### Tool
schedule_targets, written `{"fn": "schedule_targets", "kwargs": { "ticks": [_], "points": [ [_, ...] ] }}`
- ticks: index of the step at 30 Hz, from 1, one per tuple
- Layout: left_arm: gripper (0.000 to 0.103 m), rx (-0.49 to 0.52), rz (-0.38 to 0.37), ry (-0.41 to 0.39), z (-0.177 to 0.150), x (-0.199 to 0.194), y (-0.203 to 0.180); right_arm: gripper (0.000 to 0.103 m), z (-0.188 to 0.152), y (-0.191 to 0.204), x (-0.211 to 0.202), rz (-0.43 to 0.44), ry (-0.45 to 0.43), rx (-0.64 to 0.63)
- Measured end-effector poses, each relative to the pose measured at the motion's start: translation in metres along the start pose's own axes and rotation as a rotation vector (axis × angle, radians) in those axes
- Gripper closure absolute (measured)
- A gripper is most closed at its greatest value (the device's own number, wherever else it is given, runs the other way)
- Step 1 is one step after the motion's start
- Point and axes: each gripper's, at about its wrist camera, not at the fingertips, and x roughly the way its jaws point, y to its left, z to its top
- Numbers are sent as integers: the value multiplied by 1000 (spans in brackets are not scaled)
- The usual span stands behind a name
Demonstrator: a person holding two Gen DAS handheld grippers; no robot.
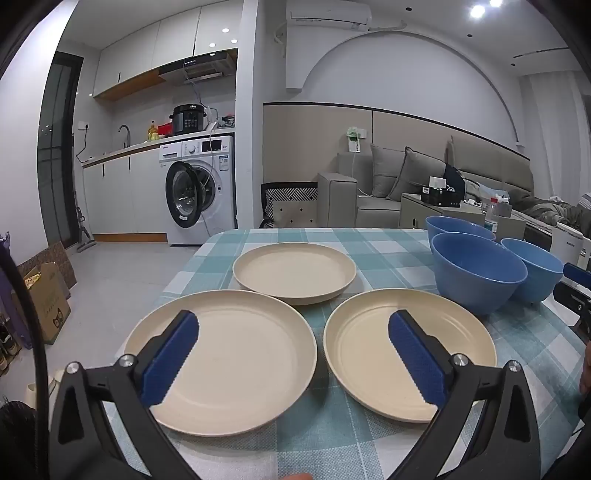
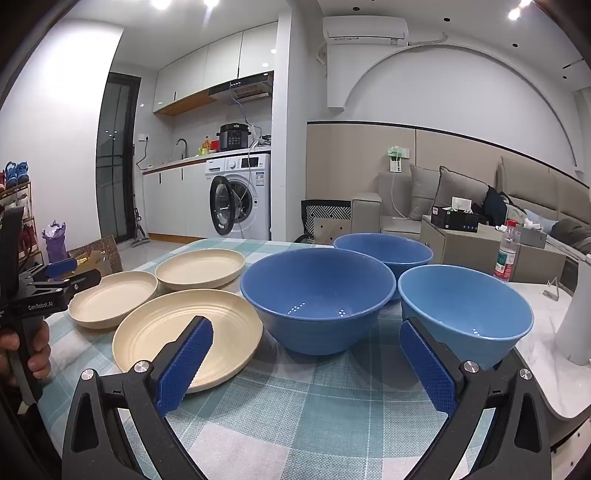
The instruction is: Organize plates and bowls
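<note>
Here, three cream plates and three blue bowls.

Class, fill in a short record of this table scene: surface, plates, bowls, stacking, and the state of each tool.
surface: table with a teal checked cloth
plates: three cream plates, all empty
bowls: three blue bowls, all empty
stacking: nothing stacked
left tool: open, holds nothing
right tool: open, holds nothing

Bright, even light from ceiling spots; sharp focus, soft shadows (heavy fisheye bend, dark corners w/ vignetting).
</note>
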Motion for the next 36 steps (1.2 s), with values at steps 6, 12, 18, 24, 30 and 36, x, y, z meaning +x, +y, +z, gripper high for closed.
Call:
{"fn": "schedule_targets", "kwargs": {
  "ticks": [6,12,18,24,30,36],
  "points": [
    [0,4,0,-7,0,1,0,0,0,0,0,0,-4,-1],
    [0,-2,-1,-10,0,0,0,0,0,0,-1,0,-6,-3],
    [0,-7,-2,-5,-1,1,3,0,0,0,-1,1,-8,-3],
    [0,-6,-1,-4,-2,4,1,0,0,0,-1,0,-8,-3],
    [0,-7,-1,-3,-3,5,4,0,0,0,-1,1,-8,-3],
    [0,-6,-1,-3,-3,5,4,0,0,1,-1,0,-7,-3]
  ]
}}
